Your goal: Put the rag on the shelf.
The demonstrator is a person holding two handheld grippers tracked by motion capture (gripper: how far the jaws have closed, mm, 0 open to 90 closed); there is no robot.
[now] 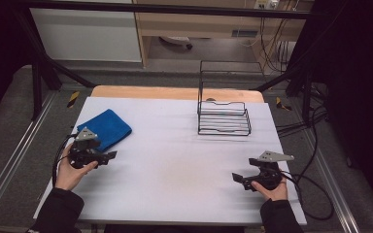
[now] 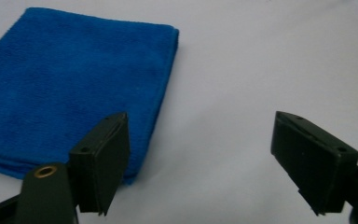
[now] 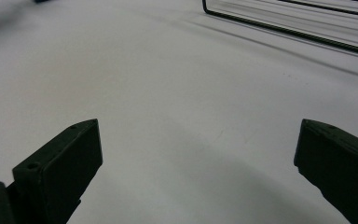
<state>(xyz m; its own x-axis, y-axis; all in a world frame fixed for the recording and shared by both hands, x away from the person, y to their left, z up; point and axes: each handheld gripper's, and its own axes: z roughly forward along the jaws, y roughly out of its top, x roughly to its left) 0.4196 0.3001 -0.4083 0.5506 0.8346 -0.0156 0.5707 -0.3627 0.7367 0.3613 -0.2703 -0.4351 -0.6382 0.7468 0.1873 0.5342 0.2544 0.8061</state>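
A folded blue cloth [image 1: 105, 128] lies flat at the near-left part of the white table [image 1: 175, 165], its long edges running diagonally. The left gripper [image 1: 110, 156], held in the person's left hand [image 1: 70, 171], hovers just beside the cloth's near corner; in the left gripper view its jaws stand spread with bare tabletop between them, one jaw over the cloth's edge [image 2: 165, 93], pinching nothing. Well apart, at the near-right of the table, the right gripper [image 1: 237, 177] points toward the centre, jaws likewise spread wide over bare surface. A black wire rack [image 1: 223, 114] stands at the far side, beyond the right gripper.
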